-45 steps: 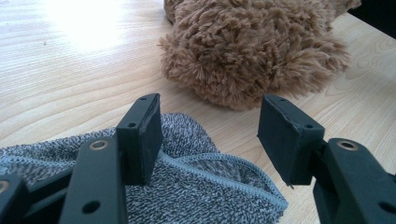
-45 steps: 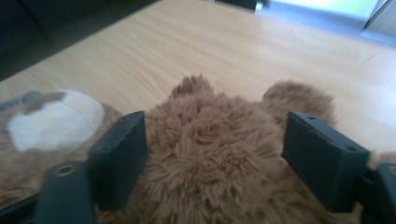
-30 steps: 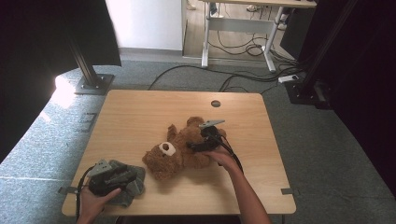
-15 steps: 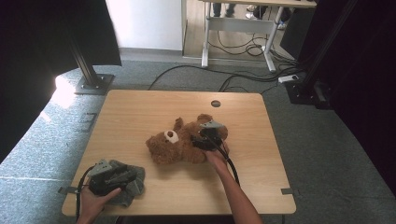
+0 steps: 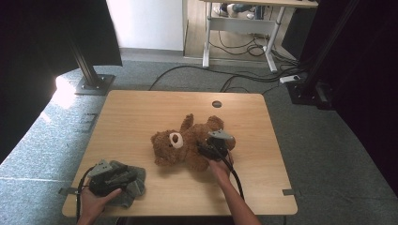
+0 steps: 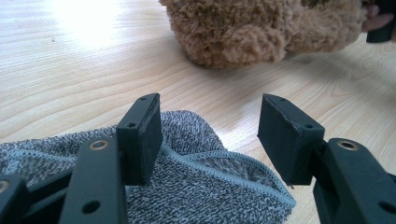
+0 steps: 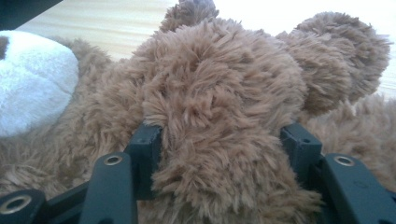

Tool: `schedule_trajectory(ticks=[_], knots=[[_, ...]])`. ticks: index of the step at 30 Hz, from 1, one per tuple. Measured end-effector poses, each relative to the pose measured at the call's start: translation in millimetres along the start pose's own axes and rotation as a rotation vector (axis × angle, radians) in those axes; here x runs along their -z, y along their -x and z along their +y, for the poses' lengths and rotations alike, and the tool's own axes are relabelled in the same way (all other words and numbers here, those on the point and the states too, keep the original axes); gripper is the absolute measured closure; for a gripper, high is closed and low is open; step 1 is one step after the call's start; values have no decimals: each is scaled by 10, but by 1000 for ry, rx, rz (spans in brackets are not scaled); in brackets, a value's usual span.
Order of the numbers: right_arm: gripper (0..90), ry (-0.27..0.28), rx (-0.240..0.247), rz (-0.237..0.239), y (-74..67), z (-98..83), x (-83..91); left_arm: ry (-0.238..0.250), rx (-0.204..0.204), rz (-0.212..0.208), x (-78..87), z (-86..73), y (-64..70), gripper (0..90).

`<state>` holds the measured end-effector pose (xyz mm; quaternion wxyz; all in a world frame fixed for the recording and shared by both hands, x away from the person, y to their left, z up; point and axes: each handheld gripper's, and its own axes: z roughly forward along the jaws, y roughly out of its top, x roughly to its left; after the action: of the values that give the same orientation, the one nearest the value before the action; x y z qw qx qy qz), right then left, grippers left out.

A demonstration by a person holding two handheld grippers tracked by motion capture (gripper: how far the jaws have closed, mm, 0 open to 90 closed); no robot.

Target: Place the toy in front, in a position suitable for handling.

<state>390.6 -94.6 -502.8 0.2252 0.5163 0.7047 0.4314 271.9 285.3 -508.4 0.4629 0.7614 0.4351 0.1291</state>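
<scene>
A brown teddy bear (image 5: 187, 143) with a white muzzle lies on its back in the middle of the wooden table (image 5: 141, 112). My right gripper (image 5: 205, 151) is at the bear's near right side. In the right gripper view its jaws have just been closing, and the pads now press a thick fold of the bear's fur (image 7: 219, 102) between them (image 7: 222, 149). My left gripper (image 5: 129, 177) rests open at the table's near left corner, over a crumpled grey cloth (image 5: 136, 187). In the left gripper view the cloth (image 6: 196, 186) lies under the spread jaws (image 6: 210, 135), with the bear (image 6: 252, 28) beyond.
A round cable hole (image 5: 217, 104) sits near the table's far edge. Black stand legs (image 5: 89, 70) and floor cables (image 5: 244, 77) lie beyond the table. A desk frame (image 5: 239, 28) stands at the back.
The right gripper closed on the bear's fur and slid toward the near edge. The bear turned and shifted a little to the right. The left gripper stayed on the cloth.
</scene>
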Motion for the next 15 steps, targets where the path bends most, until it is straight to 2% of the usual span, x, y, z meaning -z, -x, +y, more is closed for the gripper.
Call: schedule_trajectory(ticks=[3, 5, 10, 15], knots=[[447, 37, -13, -60, -110, -78, 36, -1, 1, 0, -2, 1, -13, 394], [450, 53, -20, -77, -163, -121, 64, -2, 0, -2, -3, 1, -17, 394], [445, 67, -49, -78, -207, -178, 135, 3, -1, -6, 8, 0, -25, 394], [438, 79, -90, -88, -215, -146, 106, 13, 5, -3, 46, -12, -48, 394]])
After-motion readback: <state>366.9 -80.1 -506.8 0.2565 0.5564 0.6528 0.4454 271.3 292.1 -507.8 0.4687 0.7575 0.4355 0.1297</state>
